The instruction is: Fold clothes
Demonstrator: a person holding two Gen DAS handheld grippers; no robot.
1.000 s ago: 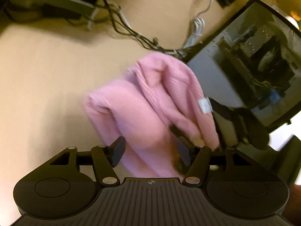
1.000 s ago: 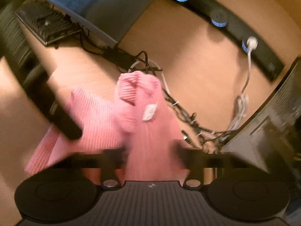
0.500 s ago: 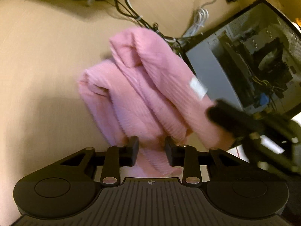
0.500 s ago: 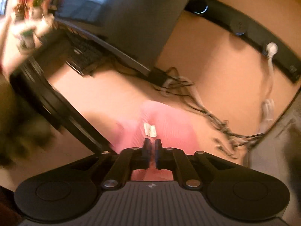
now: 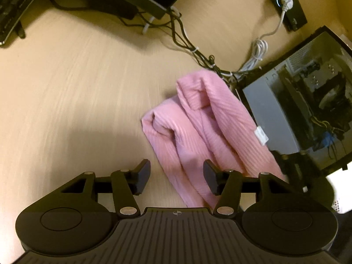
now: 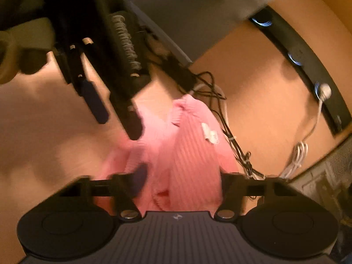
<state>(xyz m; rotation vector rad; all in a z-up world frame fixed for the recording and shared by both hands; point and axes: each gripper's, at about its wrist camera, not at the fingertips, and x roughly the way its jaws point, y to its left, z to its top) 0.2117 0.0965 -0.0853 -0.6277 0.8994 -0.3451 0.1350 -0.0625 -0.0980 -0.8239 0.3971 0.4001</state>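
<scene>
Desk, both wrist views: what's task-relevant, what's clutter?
Job: pink ribbed garment, left gripper, right gripper.
Lying about: black cable bundle, white cable, open PC case, keyboard, power strip.

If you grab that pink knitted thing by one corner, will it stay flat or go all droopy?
Probably droopy: the pink knitted garment already lies in soft rumpled folds on the desk. Its ribbed knit looks grippy, not slippery. It likely won't roll or break.

A pink ribbed garment (image 5: 198, 129) lies bunched in loose folds on a light wooden desk (image 5: 77, 88), its white label (image 5: 261, 135) facing up.
</scene>
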